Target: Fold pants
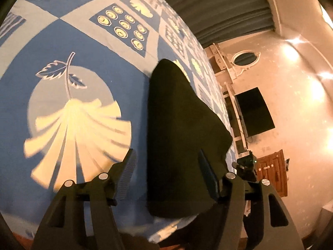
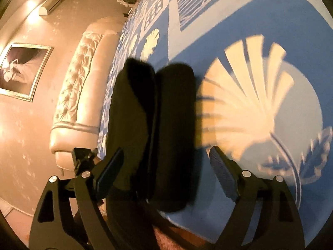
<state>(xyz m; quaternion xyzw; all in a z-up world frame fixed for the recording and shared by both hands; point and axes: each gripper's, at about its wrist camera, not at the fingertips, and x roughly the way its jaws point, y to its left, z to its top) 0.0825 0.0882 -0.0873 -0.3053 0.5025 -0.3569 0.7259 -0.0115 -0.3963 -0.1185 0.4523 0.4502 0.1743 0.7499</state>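
The black pants (image 1: pixel 183 137) lie folded into a narrow dark bundle on the blue patterned bedspread (image 1: pixel 87 41), just beside its big cream fan-leaf print (image 1: pixel 77 129) and close to the near edge of the bed. My left gripper (image 1: pixel 166 166) stands wide, nothing pinched; one finger is on the leaf side of the pants, the other over the cloth. My right gripper (image 2: pixel 166 166) is wider still, straddling the bundle without pressing it. From its view the pants (image 2: pixel 154 125) show two long lobes with a crease between. I judge the fabric soft, light and limp; it will sag if lifted. I'd grip both layers at the near end, at its corners.
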